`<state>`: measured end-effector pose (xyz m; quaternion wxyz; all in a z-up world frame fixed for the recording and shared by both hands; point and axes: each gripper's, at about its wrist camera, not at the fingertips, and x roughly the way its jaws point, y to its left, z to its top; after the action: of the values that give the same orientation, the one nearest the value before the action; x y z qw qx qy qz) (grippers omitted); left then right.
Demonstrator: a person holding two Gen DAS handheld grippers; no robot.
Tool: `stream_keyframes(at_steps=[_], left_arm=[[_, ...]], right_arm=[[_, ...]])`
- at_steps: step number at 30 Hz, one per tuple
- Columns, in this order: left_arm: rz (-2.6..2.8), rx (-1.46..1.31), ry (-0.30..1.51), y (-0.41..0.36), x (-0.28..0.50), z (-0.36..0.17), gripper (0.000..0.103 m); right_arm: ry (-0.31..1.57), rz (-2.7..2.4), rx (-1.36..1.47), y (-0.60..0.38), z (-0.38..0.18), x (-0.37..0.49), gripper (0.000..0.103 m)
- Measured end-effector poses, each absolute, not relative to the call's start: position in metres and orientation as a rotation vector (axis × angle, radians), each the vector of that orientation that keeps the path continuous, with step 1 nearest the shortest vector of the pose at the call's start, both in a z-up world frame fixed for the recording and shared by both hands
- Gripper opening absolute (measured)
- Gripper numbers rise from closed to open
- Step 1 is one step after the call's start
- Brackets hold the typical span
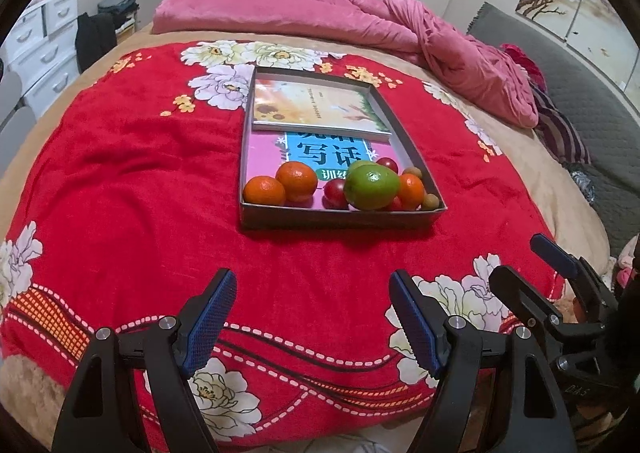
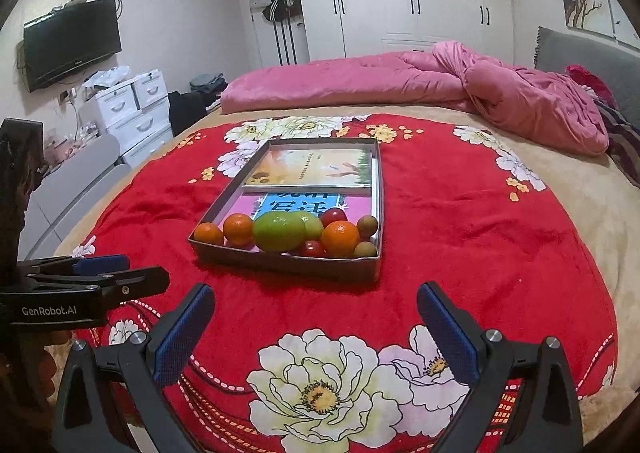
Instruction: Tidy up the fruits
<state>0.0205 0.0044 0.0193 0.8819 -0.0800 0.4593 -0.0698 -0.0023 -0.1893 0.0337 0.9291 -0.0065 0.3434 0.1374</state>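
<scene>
Here a shallow box (image 1: 340, 219) sits on a red flowered blanket (image 1: 140, 193) spread over a bed. All the fruit is bunched along the box's near wall. In the left wrist view, two oranges (image 1: 280, 185) lie touching at the near-left corner. A big green fruit (image 1: 372, 188) sits right of them, with a third orange (image 1: 412, 191) pressed against its right side. Small red fruits (image 1: 335, 192) and little brownish ones (image 1: 430, 200) fill the gaps around them. Two books (image 1: 320, 105) lie flat in the box behind the fruit, the upper one overlapping a pink and blue one.

The left gripper (image 1: 312, 323) hovers over the blanket short of the box, its blue pads (image 1: 210, 323) spread wide with nothing between them. The right gripper (image 2: 316, 333) is just beside it, likewise spread and empty, also short of the box. A folded pink quilt (image 2: 420, 81) lies across the far side of the bed.
</scene>
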Motion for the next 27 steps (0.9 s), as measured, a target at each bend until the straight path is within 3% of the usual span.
stream_keyframes(at_steps=[27], left_arm=[[-0.138,-0.143,0.966,0.0012,0.0194,0.0199,0.08]], right_arm=[[0.708,0.274,-0.01,-0.1905,0.0326,-0.0019,0.102]])
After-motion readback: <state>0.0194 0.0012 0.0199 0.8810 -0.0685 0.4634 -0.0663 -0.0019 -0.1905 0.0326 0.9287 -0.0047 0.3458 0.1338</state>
